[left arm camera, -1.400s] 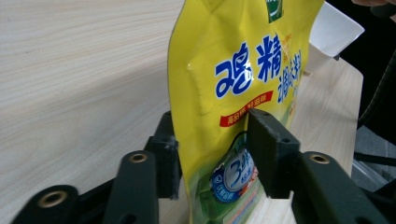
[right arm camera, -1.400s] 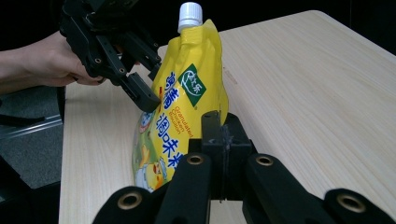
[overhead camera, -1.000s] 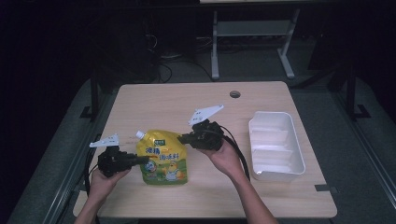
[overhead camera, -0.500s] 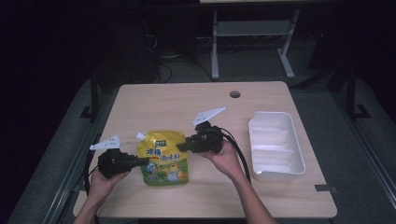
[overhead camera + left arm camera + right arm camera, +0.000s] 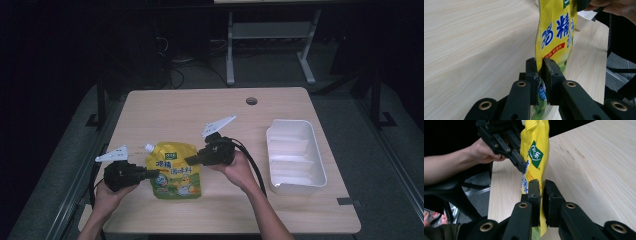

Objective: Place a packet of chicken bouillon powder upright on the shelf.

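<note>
Both grips set — my left gripper and right gripper fingers pinch opposite edges of the yellow pouch lying on the table — next, probably an even lift toward the white tray.

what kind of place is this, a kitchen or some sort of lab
Most likely a lab or recording room, not a kitchen. A plain wooden table with a cable hole stands in a dark room, cables trail on the floor behind it, and it carries a yellow pouch and a white tray.
</note>
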Available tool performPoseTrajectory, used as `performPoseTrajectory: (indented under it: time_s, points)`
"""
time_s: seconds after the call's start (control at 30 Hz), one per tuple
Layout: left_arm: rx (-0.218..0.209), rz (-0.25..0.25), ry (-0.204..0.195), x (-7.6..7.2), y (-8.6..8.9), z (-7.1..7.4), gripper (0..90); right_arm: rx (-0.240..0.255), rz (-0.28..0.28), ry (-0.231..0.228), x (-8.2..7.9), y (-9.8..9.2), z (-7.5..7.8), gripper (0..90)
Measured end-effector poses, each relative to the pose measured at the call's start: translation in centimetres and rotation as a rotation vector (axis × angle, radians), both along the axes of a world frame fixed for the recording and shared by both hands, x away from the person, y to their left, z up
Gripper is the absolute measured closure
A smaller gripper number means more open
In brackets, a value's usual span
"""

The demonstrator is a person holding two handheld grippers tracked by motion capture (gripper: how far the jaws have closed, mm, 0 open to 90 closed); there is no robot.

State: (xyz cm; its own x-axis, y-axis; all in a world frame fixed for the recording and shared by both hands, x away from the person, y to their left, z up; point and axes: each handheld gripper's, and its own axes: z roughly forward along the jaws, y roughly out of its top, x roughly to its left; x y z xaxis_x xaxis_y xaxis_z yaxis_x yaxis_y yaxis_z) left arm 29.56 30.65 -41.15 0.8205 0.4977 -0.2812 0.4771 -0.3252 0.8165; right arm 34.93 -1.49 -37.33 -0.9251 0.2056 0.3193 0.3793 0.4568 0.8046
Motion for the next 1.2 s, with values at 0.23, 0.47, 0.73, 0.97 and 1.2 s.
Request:
performPoseTrajectory:
  time_s: [0.23, 0.47, 0.73, 0.97, 1.2]
  points:
    - [0.003, 0.003, -0.002, 0.0, 0.0, 0.0, 82.4, -0.010, -0.030, -0.008, 0.0, 0.7, -0.1, 83.2]
    - [0.002, -0.004, -0.004, -0.1, 0.0, 0.0, 82.3, -0.022, -0.032, -0.026, 0.0, 1.0, -0.1, 88.0]
    - [0.003, -0.010, -0.012, -0.1, 0.1, 0.1, 77.9, -0.026, -0.013, -0.028, -0.3, 0.8, 0.1, 89.4]
    - [-0.003, 0.023, -0.026, -0.3, 1.2, 0.3, 60.2, -0.033, -0.006, -0.054, -0.8, 0.3, 0.9, 89.6]
    - [0.008, 0.053, -0.034, -0.4, 2.1, 0.2, 55.2, -0.062, -0.013, -0.108, -1.4, -0.5, 2.2, 89.7]
